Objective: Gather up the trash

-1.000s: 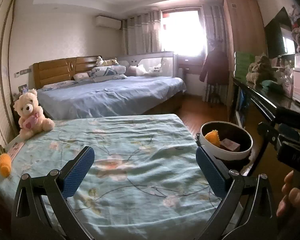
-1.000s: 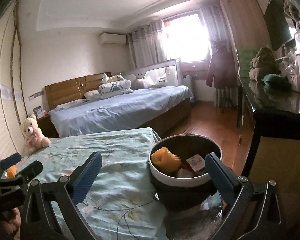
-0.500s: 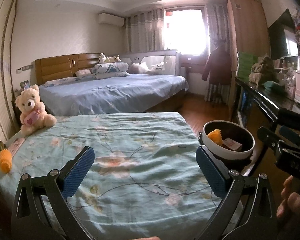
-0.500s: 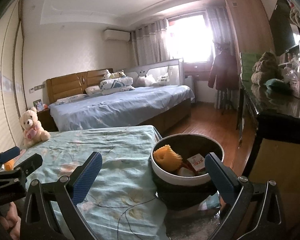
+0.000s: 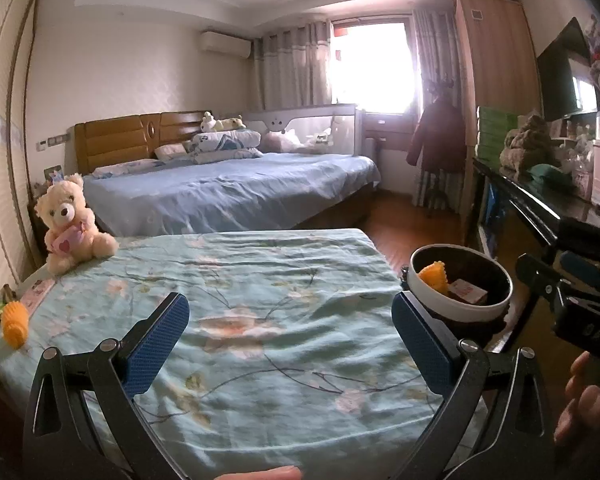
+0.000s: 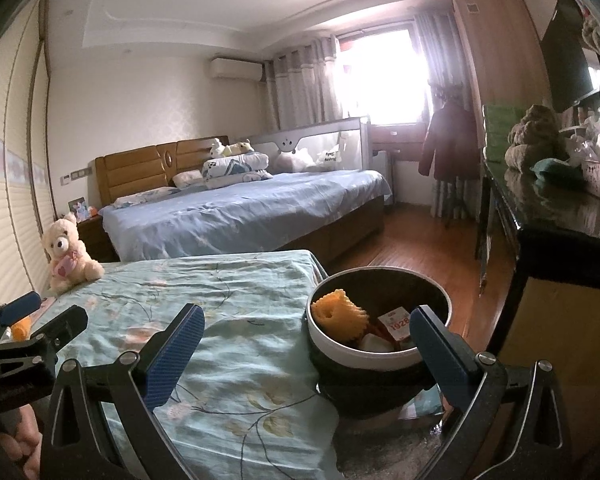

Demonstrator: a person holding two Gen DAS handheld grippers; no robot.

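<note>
A round bin (image 6: pixel 376 344) with a white rim and dark inside stands by the right edge of the green floral bed; it also shows as the bin (image 5: pixel 460 308) in the left wrist view. Inside lie an orange foam piece (image 6: pixel 338 316) and a red-and-white wrapper (image 6: pixel 396 322). Another orange foam piece (image 5: pixel 15 322) lies at the bed's far left edge. My left gripper (image 5: pixel 290 340) is open above the bedspread, holding nothing. My right gripper (image 6: pixel 306 344) is open, its right finger in front of the bin's near rim.
A cream teddy bear (image 5: pixel 70 226) sits at the head of the green floral bed (image 5: pixel 260 288). Behind it is a blue bed (image 5: pixel 228 192) with pillows. A dark cabinet (image 6: pixel 560 248) with clutter stands to the right, across wooden floor (image 6: pixel 412 240).
Both cameras have risen and tilted slightly, so the bed and bin sit lower in view. Both grippers stay open; the trash has not moved.
</note>
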